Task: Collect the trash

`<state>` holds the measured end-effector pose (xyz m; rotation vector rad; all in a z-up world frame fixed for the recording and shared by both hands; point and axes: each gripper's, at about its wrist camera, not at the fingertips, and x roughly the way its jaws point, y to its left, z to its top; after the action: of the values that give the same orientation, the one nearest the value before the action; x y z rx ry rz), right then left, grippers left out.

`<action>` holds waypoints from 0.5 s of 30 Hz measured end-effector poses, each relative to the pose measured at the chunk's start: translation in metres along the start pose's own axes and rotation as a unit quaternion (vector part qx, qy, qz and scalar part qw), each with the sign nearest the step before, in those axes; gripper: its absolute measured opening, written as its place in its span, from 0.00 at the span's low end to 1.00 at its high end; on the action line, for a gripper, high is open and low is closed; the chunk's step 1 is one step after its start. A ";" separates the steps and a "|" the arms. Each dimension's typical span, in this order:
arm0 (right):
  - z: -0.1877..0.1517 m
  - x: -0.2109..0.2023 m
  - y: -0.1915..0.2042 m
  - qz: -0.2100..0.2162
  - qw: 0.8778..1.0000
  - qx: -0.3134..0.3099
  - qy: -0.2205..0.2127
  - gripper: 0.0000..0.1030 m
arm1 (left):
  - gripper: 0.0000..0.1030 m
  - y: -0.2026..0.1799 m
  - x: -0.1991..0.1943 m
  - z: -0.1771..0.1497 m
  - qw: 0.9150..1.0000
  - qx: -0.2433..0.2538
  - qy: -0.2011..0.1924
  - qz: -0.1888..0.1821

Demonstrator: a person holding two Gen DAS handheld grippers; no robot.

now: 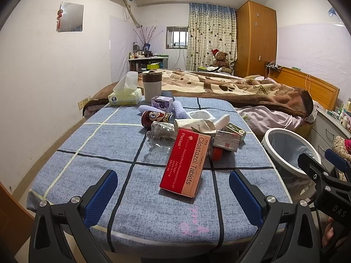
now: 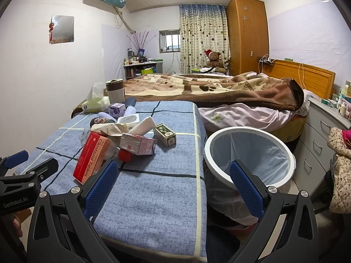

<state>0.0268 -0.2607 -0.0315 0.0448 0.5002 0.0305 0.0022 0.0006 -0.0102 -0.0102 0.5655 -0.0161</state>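
Presently, item: red tablet box [image 1: 186,164], on counter [image 1: 87,164], propped against the trash pile.
Bearing: 12 o'clock of left tongs [image 1: 173,194], nearer; long axis runs 1–7 o'clock.
Tongs: left and right tongs [image 2: 173,186] both released, empty.
Bin [image 2: 249,156]: 3 o'clock, beside counter, unobstructed.
Obstacles: crushed bottle [image 1: 161,134], carton [image 1: 226,141] behind.

far beyond the fingers we see a teddy bear [image 1: 221,59] by the curtain [image 1: 210,36], a wooden wardrobe [image 1: 255,38] right of it, a blanket [image 1: 230,87] across the bed.
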 end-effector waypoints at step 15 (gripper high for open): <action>0.000 0.000 0.000 0.001 1.000 -0.002 0.001 1.00 | 1.00 0.000 0.000 -0.002 1.000 0.001 0.003 -0.001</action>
<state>0.0271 -0.2608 -0.0317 0.0406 0.5021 0.0334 0.0010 0.0003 -0.0119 -0.0095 0.5720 -0.0191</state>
